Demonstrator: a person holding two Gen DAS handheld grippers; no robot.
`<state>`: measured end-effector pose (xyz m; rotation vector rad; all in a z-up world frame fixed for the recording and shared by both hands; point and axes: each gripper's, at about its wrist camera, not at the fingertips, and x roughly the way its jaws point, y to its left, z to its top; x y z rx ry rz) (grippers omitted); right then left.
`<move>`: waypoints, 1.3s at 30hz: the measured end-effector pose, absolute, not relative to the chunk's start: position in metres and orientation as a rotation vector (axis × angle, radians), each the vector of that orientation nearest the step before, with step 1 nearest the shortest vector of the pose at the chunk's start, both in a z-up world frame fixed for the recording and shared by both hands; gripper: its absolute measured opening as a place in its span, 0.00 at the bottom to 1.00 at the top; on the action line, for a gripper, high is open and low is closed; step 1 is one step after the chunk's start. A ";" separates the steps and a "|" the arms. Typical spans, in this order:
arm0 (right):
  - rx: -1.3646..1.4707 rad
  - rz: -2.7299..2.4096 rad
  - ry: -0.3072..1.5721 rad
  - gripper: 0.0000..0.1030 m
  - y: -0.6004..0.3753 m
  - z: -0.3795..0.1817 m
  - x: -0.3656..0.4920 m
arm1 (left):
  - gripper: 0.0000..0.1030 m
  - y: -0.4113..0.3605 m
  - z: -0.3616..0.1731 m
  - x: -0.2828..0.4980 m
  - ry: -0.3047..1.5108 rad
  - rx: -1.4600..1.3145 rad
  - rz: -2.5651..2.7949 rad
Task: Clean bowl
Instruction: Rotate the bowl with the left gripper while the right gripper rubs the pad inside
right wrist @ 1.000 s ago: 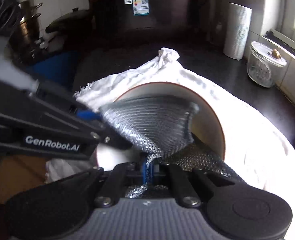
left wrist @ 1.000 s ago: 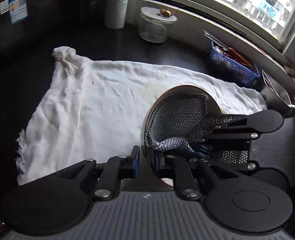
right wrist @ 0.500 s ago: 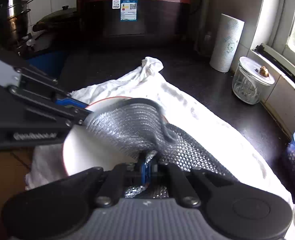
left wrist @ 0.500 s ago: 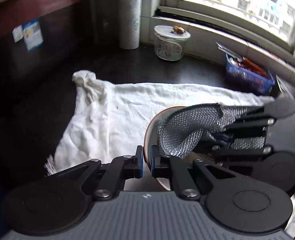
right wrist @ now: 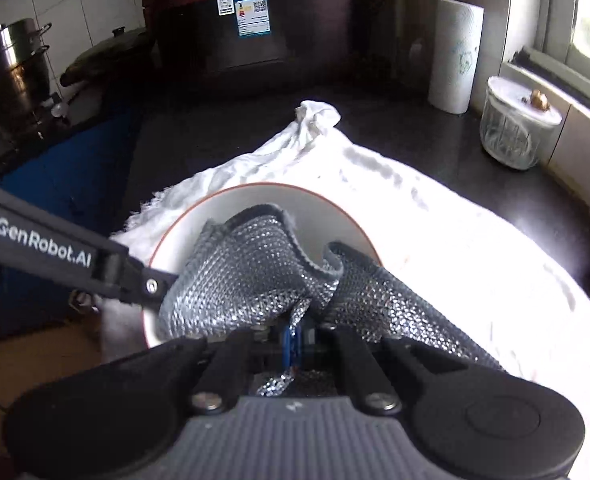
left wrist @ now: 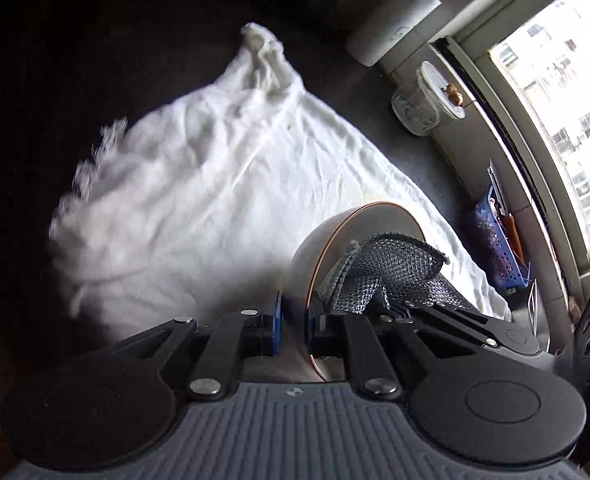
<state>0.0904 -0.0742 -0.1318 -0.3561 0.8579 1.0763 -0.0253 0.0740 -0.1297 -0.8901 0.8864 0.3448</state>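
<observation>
Bowl (right wrist: 331, 216): tilted on its edge over the white cloth (left wrist: 199, 200), which I take as landmark.
My left gripper (left wrist: 293, 322): jaws opening, bowl rim between the pads, at the cloth's near edge.
My right gripper (right wrist: 293, 338): clenched on the silver mesh scrubber (right wrist: 251, 276).
Scrubber: draped inside the bowl, above the cloth.
Glass jar (right wrist: 515, 124): beyond the cloth, beside the window sill.

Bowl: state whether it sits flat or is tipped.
Tipped: the bowl stands on edge, its rim between the left gripper pads, above the white cloth.
</observation>
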 end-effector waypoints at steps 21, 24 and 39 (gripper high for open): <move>-0.300 1.033 0.847 0.02 -0.099 -0.135 0.095 | 0.12 0.065 -0.186 -0.018 0.888 -1.146 0.104; -0.343 1.054 0.834 0.02 -0.102 -0.140 0.088 | 0.31 0.055 -0.147 -0.006 0.969 -0.774 0.183; -0.418 1.015 0.752 0.01 -0.103 -0.140 0.079 | 0.06 0.047 -0.120 -0.005 0.851 -0.432 0.134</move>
